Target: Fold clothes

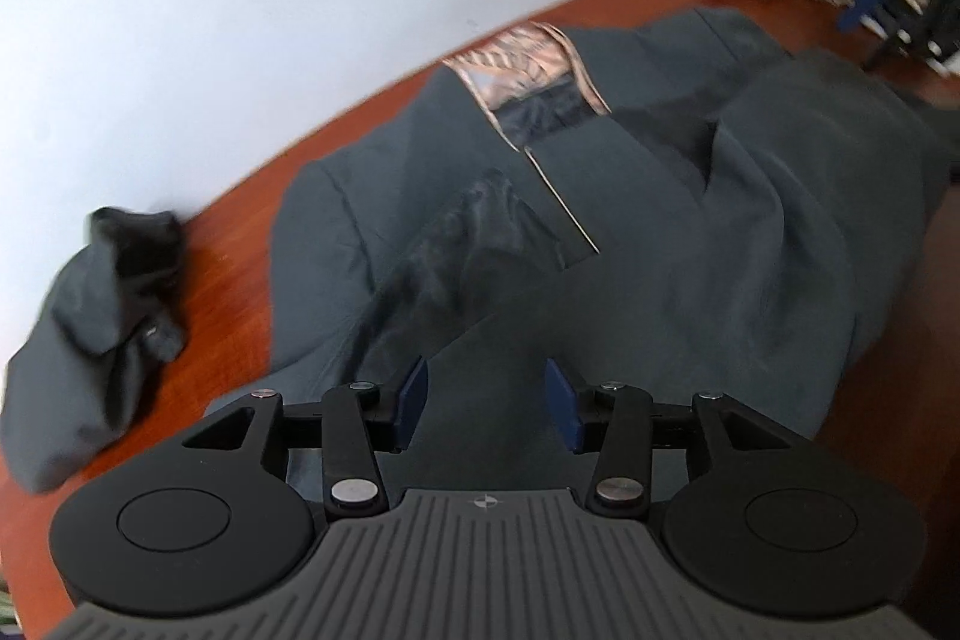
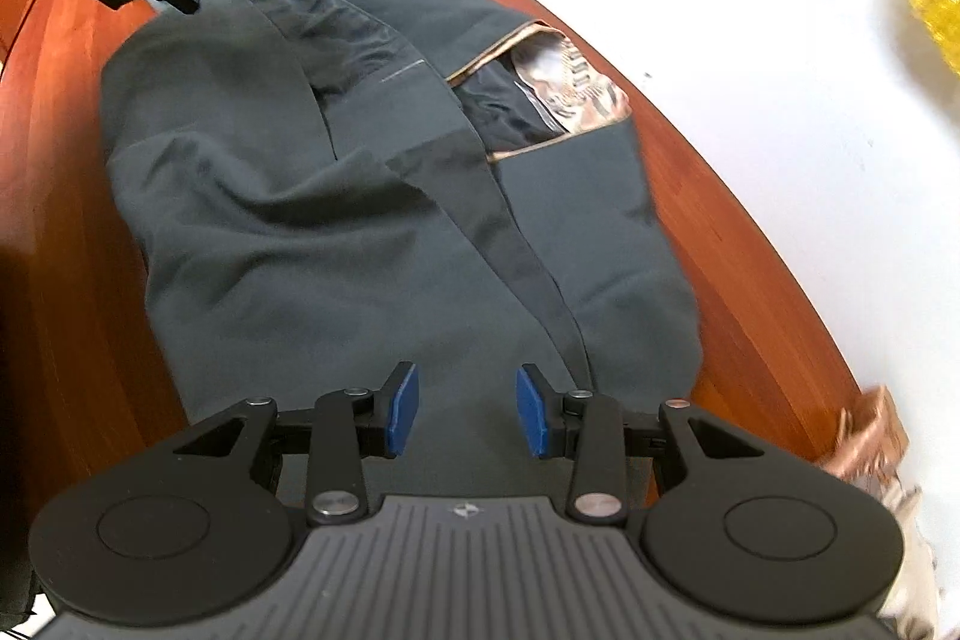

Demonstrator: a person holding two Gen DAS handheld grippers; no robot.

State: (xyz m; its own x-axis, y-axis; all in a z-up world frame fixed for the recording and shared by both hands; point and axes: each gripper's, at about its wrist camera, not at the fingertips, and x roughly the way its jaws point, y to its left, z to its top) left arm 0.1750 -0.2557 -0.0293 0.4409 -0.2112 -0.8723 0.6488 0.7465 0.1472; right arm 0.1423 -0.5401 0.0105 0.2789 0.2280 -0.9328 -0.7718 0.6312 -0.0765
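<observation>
Both grippers, left (image 1: 486, 403) and right (image 2: 465, 412), hang partly open over the dark jacket (image 2: 336, 220), gripping nothing. The jacket lies flat along the desk (image 2: 750, 280), lining showing, close to its wall edge. Beyond it, a crumpled dark garment (image 1: 102, 304) sits at that edge.

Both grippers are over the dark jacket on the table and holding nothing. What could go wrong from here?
1. The jacket is rumpled, its patterned lining turned out; folding now may trap creases.
2. Its edge lies at the table rim by the wall, so a tug could slide it off.
3. The left gripper and right gripper, both open, may pinch several layers.
</observation>
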